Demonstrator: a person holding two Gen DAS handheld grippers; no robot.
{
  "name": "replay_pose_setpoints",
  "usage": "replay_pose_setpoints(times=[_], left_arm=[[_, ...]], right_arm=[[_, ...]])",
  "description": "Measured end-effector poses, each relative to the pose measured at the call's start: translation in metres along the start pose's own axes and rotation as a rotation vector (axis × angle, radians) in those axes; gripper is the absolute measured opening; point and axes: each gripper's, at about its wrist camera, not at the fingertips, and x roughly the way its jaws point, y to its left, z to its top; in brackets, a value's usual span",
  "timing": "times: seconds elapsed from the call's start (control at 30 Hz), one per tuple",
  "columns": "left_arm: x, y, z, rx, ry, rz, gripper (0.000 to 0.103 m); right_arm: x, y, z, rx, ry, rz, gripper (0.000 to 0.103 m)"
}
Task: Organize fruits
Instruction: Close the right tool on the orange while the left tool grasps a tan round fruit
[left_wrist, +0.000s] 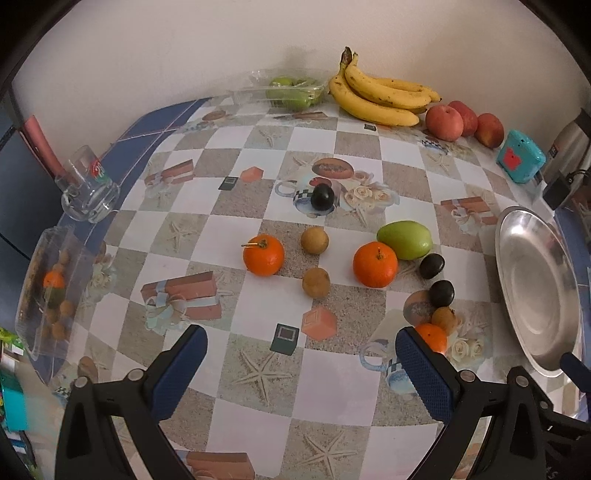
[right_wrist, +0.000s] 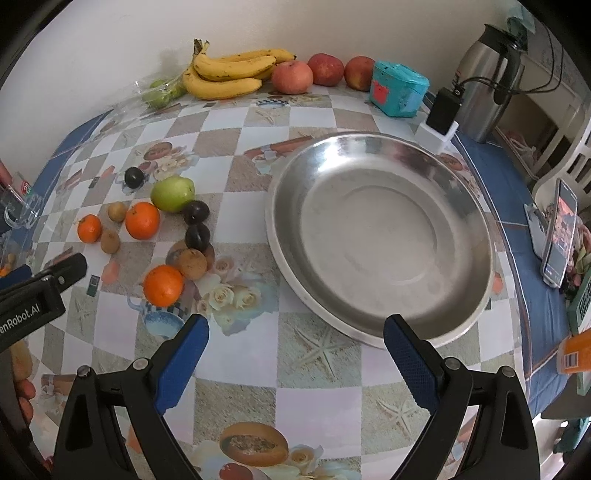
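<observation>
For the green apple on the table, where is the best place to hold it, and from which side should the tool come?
Grip the green apple across its round middle, coming from above. An orange and a dark plum sit close against its near side, so a low sideways approach would likely bump them. The right tool is open and probably nearer; turn it so the fingers avoid those neighbours.

Left tool (left_wrist: 301, 354) and right tool (right_wrist: 295, 339) gape, holding nothing.

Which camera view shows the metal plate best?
The right wrist view: the whole metal plate is seen there, round and with nothing in it, just ahead of the open right claw. The left wrist view shows it only sideways at the right edge.
</observation>
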Motion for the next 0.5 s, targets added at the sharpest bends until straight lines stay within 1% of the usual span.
replay_pose_setpoints(times=[0.17, 0.27, 0.37, 0.5], left_arm=[[0.000, 0.007, 0.015, -0.069, 0.006, -0.001, 0.103], [0.003, 0.008, 0.024, -0.076, 0.010, 0.001, 0.103], [0.007, 0.011, 0.031, -0.092, 0.019, 0.013, 0.103], [0.016, 0.012, 0.042, -0.114, 0.041, -0.011, 0.103]], right_arm=[[-0.006, 0.008, 0.015, 0.044, -0.037, 0.098, 0.096], [-0.006, 0.020, 0.024, 0.034, -0.046, 0.119, 0.096], [0.001, 0.033, 0.031, 0.022, -0.022, 0.171, 0.096], [0.011, 0.044, 0.036, 0.009, 0.006, 0.170, 0.093]])
